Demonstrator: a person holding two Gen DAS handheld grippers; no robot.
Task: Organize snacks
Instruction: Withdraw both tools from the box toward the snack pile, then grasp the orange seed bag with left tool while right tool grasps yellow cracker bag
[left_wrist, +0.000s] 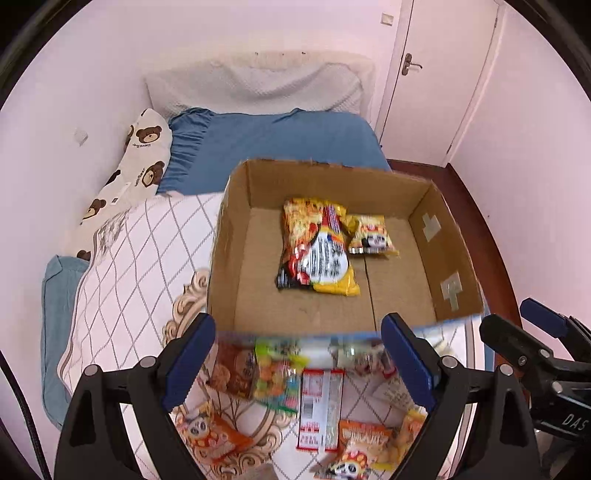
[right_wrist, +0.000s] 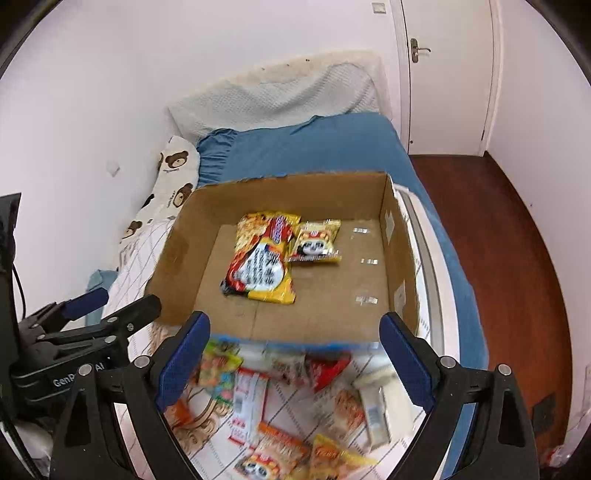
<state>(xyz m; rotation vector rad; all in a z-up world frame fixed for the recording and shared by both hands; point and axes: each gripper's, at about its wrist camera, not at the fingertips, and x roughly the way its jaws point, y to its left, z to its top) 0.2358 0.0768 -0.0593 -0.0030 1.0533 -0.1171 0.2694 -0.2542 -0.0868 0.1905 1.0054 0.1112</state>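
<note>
Tools (left_wrist: 299, 362) (right_wrist: 295, 360) are held spread wide, empty, low in frame; two packets (left_wrist: 317, 247) are seen in the box (left_wrist: 236, 258).

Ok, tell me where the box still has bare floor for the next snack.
In the cardboard box, the floor is bare left of the big noodle packet, right of the small panda packet up to the right wall, and along the near wall. The loose snack pile on the bed is crowded.

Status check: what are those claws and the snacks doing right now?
Both claws open, empty. Two packets in cardboard box: noodle pack, panda snack. Loose snacks on bed. Nothing blocking.
</note>
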